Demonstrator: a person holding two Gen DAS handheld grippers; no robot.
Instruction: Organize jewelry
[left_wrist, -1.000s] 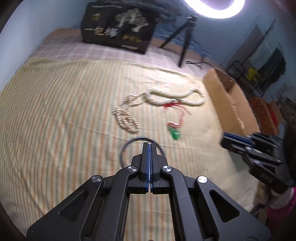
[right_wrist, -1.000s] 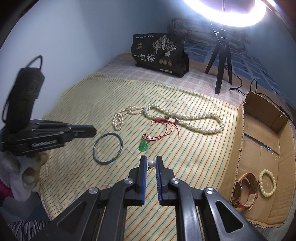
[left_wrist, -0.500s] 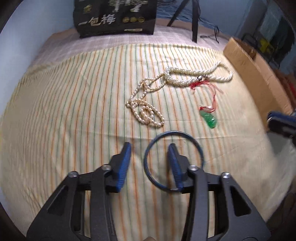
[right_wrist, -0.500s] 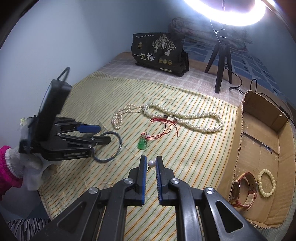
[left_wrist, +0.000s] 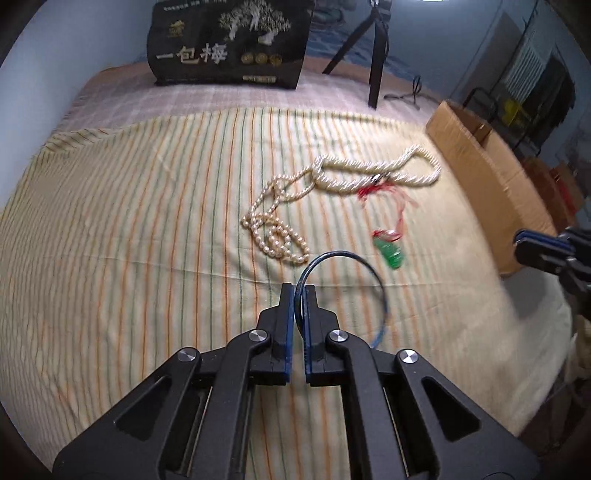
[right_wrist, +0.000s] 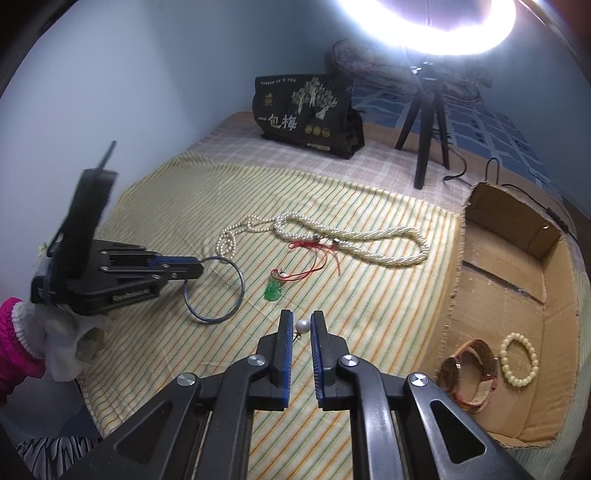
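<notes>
A thin blue-grey bangle (left_wrist: 334, 253) (right_wrist: 207, 319) has its rim pinched between the blue pads of my left gripper (left_wrist: 299, 290) (right_wrist: 195, 268), whose jaws are closing tight on it. The ring's far side still rests on the striped cloth (left_wrist: 147, 221). My right gripper (right_wrist: 302, 317) (left_wrist: 532, 251) hovers near the cloth's front, shut on a small pearl earring (right_wrist: 302, 326). Between the two lie a green pendant on red cord (right_wrist: 274, 290) (left_wrist: 389, 253), a thin pearl strand (right_wrist: 229, 240) (left_wrist: 273, 229) and a thick twisted pearl necklace (right_wrist: 369, 240) (left_wrist: 384, 173).
An open cardboard box (right_wrist: 509, 258) (left_wrist: 480, 177) sits at the right edge of the cloth, with a watch (right_wrist: 469, 373) and a bead bracelet (right_wrist: 519, 360) in it. A black printed bag (left_wrist: 229, 44) and a ring-light tripod (right_wrist: 424, 122) stand at the back.
My left gripper opened, dropped one finger inside the bangle, then shut on its rim. The right gripper and its earring have stayed put.
</notes>
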